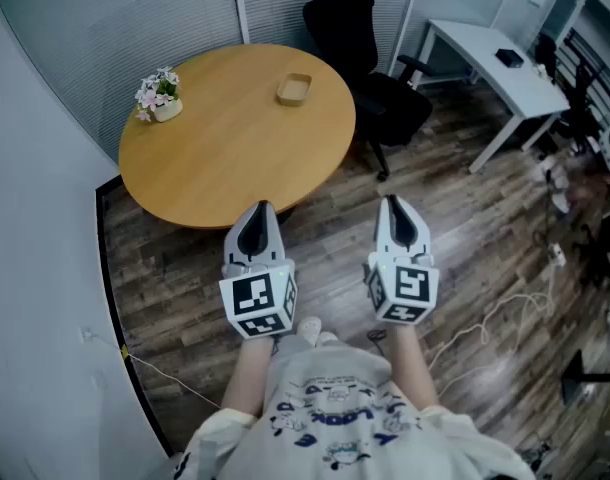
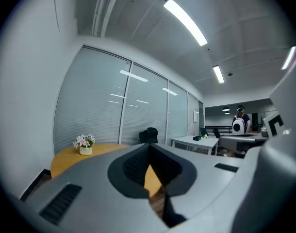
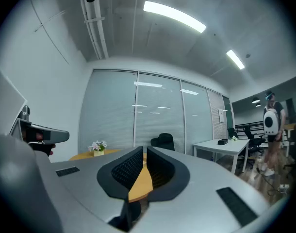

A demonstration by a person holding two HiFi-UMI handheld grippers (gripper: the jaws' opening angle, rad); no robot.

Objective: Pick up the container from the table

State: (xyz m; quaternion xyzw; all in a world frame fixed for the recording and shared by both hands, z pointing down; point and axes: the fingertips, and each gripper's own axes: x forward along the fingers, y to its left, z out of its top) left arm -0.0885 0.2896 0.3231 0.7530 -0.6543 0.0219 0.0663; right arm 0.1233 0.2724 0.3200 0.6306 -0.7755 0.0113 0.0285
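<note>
Nothing done yet. Left gripper (image 1: 262, 210), right gripper (image 1: 390, 203): jaws together, nothing in them, both over floor. Container (image 1: 294, 89) on table (image 1: 215, 168), far ahead of both, not touched. Left to do: reach, spread jaws, grab, lift.

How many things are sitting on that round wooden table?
2. A small pot of flowers stands near the left edge of the round table, and a shallow tan container lies toward its far right side. Nothing else shows on it.
</note>
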